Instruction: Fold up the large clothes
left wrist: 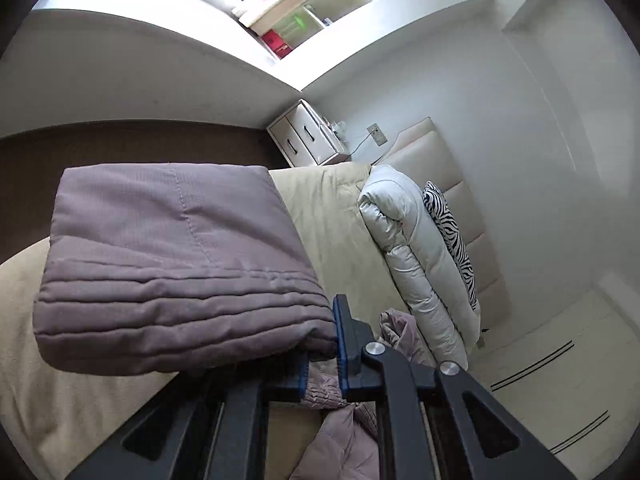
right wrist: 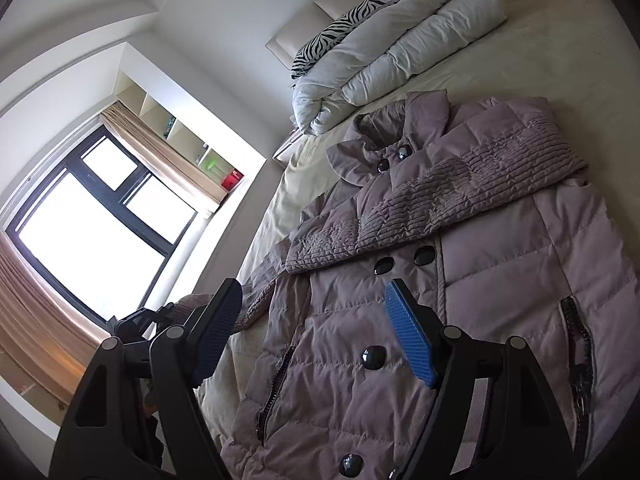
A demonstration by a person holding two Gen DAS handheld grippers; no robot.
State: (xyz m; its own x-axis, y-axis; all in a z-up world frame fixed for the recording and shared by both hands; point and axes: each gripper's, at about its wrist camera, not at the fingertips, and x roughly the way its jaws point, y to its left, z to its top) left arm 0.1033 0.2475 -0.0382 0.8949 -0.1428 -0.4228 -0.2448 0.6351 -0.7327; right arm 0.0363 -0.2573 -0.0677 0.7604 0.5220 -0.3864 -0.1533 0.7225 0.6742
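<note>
A mauve quilted puffer coat (right wrist: 460, 280) lies front up on the beige bed (right wrist: 560, 40), with one ribbed sleeve (right wrist: 440, 192) folded across its chest and black buttons down the front. My right gripper (right wrist: 316, 328) is open and empty, hovering over the coat's lower front near its left edge. My left gripper (left wrist: 322, 344) is shut on a sleeve of the coat (left wrist: 172, 264) and holds it lifted above the bed, the cuff end filling the left of that view. More of the coat (left wrist: 344, 432) hangs below the left gripper.
A folded white duvet (right wrist: 392, 40) and a zebra pillow (right wrist: 340, 28) lie against the padded headboard (left wrist: 460, 184). A white nightstand (left wrist: 308, 136) stands by the bed. A large window (right wrist: 92, 224) with curtains and wall shelves are on the far side.
</note>
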